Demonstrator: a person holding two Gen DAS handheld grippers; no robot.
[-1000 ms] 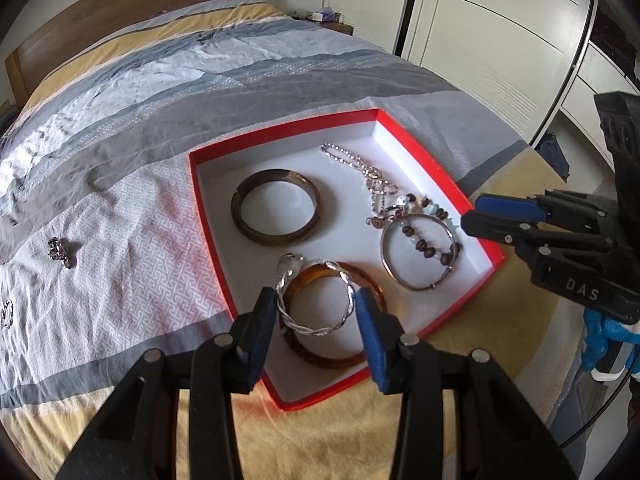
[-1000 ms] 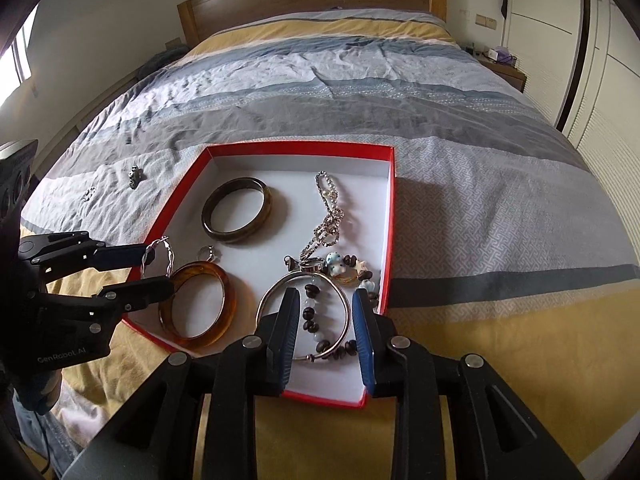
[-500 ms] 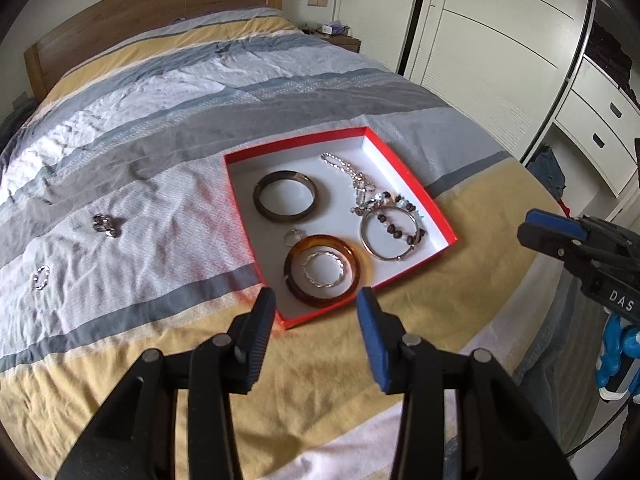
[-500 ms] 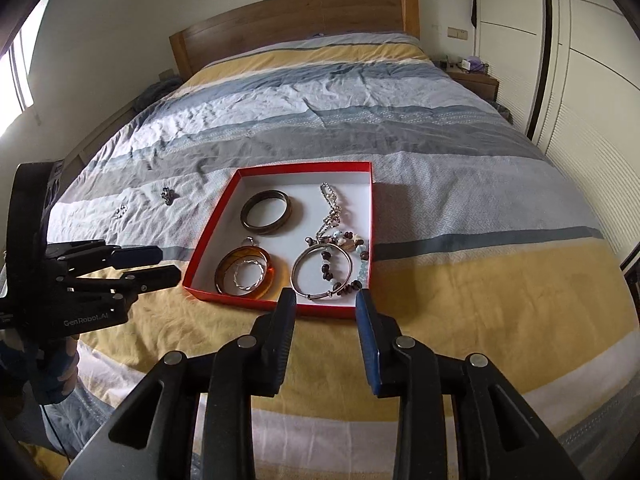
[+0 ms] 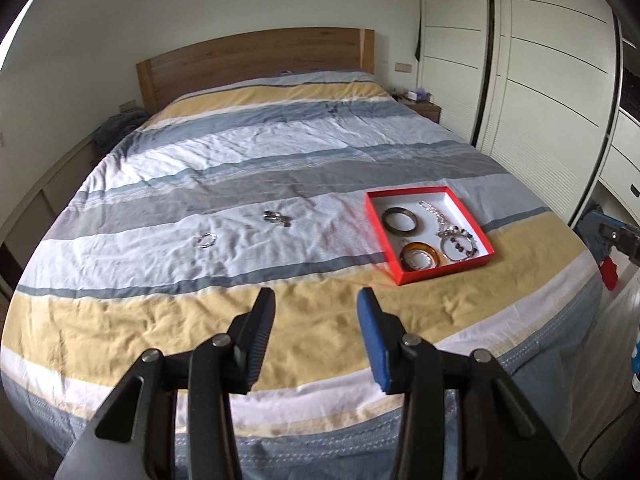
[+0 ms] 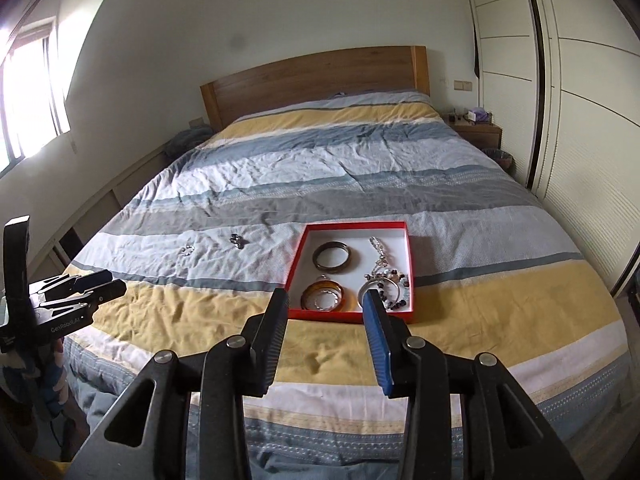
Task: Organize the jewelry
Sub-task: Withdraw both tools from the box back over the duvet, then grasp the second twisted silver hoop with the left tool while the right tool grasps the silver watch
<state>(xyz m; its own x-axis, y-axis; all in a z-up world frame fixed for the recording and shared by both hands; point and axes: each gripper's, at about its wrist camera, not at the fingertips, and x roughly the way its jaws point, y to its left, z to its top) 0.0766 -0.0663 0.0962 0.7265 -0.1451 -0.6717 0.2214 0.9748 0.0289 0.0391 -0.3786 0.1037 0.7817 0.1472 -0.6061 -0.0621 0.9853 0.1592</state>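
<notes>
Red tray [image 6: 408,270] on near right of bed [image 5: 240,152], now holding silver twisted bangle [image 6: 325,299] inside amber bangle [image 6: 346,300]; I have pulled left gripper [image 5: 316,312] and right gripper [image 6: 326,312] back, both released, empty. Two small pieces [image 5: 276,218] [image 5: 206,239] remain left on bedspread: next pickups

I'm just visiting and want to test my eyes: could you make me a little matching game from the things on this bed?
Things:
1. dark bangle
2. amber bangle
3. small silver ring
4. left gripper

Places or states:
A. loose on the bedspread, outside the box
B. open, holding nothing
C. near corner of the red box
D. far half of the red box

Pairs: 1-D, 2-C, 3-A, 4-B
</notes>
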